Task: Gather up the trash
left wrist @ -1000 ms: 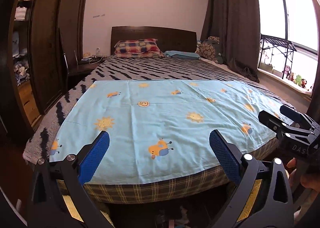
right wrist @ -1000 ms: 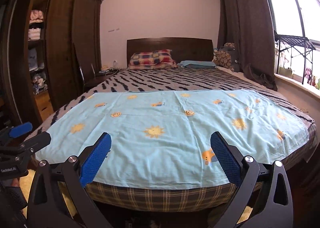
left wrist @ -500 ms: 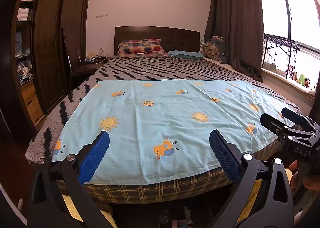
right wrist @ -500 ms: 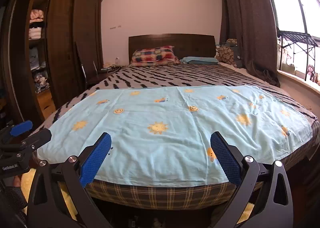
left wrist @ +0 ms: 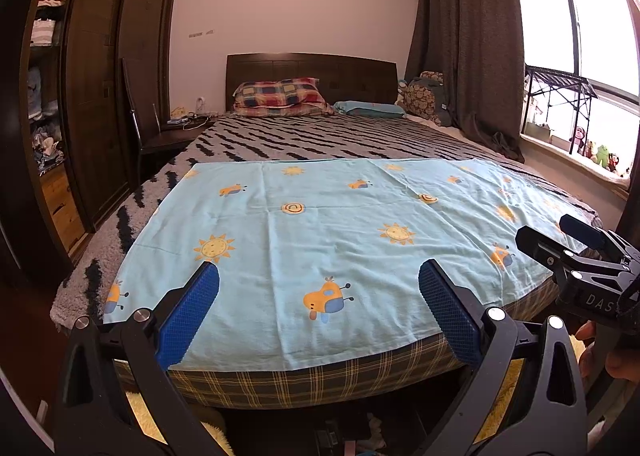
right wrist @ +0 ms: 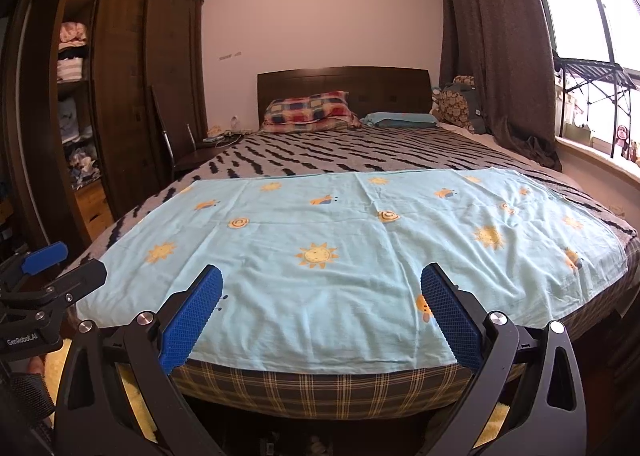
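My left gripper (left wrist: 319,280) is open, its blue pads wide apart over the foot of a bed, holding nothing. My right gripper (right wrist: 321,282) is open too, empty, at about the same height. Each shows at the edge of the other's view: the right gripper (left wrist: 560,240) at the far right, the left gripper (right wrist: 64,266) at the far left. A light blue sheet (left wrist: 340,224) with suns and cartoon animals lies flat across the bed's near half. No trash shows on the bed in either view. Small unclear items (left wrist: 360,440) lie in shadow on the floor under the bed's foot.
A zebra-striped blanket (left wrist: 320,140) covers the far half, with a plaid pillow (left wrist: 280,94) at the dark headboard. A tall dark wardrobe (left wrist: 96,104) and a chair (left wrist: 160,136) stand left. Curtain (left wrist: 468,56) and window sill with toys (left wrist: 592,148) are right. Yellow fluffy rug (right wrist: 136,408) lies below.
Both views have tilted up and pulled back slightly, so the bed sits a little lower in frame. Both grippers stay open and empty.
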Motion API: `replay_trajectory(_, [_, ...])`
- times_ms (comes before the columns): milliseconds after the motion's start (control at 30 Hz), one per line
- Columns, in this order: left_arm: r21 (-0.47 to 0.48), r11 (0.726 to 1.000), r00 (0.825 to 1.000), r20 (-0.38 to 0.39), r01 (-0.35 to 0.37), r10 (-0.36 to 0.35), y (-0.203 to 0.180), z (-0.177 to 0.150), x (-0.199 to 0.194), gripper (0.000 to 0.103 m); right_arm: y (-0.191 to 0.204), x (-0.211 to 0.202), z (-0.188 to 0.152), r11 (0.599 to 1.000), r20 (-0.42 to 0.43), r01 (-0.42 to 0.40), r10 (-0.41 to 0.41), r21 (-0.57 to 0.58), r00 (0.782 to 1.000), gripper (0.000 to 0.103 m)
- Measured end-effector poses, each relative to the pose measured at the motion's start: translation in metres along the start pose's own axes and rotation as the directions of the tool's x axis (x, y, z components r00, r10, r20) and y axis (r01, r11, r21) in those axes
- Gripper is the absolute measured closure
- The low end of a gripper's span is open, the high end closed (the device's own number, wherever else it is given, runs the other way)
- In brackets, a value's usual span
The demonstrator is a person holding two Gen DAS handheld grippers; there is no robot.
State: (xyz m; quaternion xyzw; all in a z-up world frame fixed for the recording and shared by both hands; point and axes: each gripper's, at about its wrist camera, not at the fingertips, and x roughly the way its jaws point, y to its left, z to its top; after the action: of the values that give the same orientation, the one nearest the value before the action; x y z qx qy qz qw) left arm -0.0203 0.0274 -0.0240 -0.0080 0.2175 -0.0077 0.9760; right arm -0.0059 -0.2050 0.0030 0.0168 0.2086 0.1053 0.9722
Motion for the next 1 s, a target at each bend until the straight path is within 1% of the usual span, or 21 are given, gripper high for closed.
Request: replay_trajectory(1000, [0.012, 1.0, 1.0, 0.002, -0.007, 0.007, -0.0007, 0.004, 0.0006, 0.008, -0.0006, -0.0011, 0.0005, 1.0, 0.0, -0.001, 0.001, 0.009, 1.0, 0.003])
